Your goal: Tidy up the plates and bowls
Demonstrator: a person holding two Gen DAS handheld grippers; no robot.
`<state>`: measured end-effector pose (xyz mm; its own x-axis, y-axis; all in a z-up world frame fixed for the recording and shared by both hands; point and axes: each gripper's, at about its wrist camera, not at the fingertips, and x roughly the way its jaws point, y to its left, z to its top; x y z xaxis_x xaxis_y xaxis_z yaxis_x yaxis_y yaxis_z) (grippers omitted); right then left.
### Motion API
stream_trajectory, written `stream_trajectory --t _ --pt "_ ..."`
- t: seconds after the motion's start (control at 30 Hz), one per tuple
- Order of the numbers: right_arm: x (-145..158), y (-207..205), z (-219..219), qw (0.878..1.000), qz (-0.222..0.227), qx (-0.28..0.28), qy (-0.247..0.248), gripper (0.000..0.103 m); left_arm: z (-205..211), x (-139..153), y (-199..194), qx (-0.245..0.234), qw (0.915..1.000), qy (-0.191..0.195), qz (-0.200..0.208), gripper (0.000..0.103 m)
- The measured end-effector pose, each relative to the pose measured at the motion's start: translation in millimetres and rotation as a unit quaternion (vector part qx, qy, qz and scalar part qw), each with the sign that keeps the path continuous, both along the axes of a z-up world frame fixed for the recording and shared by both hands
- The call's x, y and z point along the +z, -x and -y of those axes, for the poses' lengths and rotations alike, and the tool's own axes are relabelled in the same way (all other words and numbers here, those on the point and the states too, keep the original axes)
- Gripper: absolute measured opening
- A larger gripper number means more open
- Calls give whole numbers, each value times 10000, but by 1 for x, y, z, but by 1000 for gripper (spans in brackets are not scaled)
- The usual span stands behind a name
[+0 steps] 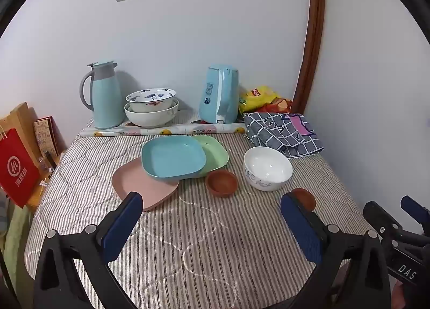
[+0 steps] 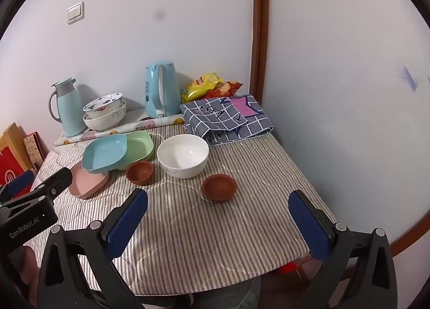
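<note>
Hovering w/ jaws fully wide and empty, left gripper (image 1: pixel 211 210) & right gripper (image 2: pixel 217 206) sit over the near bench (image 2: pixel 188 241). Nearest: two brown bowls (image 2: pixel 219 184), then white bowl (image 2: pixel 183 155). Farther left, blue plate (image 1: pixel 173 156) overlaps pink/green ones. I'd grab rims squarely, nest small bowls first.

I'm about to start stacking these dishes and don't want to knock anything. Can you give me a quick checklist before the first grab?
1. Left gripper open, nothing held: ok.
2. Right gripper open, nothing held: ok.
3. Blue plate lies squarely on the pink plate and green plate: not ok, it overlaps both unevenly.
4. White bowl upright, standing alone: ok.
5. Both small brown bowls empty: ok.
</note>
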<state>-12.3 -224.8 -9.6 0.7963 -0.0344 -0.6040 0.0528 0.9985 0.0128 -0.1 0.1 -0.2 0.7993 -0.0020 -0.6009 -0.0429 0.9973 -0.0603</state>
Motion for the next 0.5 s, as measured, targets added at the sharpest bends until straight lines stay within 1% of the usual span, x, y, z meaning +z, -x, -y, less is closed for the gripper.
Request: stream_trajectory --t 0.17,0.2,0.23,0.37,0.43,0.5 --pt "3 1 -2 10000 41 50 -11 103 3 0 -1 83 10000 21 -41 103" --pt "-2 1 -1 10000 29 44 -15 103 8 0 0 90 10000 16 -33 103" --pt "-4 1 0 10000 25 37 -16 103 3 0 -1 47 9999 88 -64 103" --pt "-2 4 2 10000 -6 21 39 103 7 4 -4 60 9999 57 -80 103" --pt "-2 3 2 10000 -44 29 51 103 -1 3 1 48 9999 125 -10 103" --pt "-2 1 -2 10000 -61 23 73 103 -1 3 1 44 9999 114 -8 103"
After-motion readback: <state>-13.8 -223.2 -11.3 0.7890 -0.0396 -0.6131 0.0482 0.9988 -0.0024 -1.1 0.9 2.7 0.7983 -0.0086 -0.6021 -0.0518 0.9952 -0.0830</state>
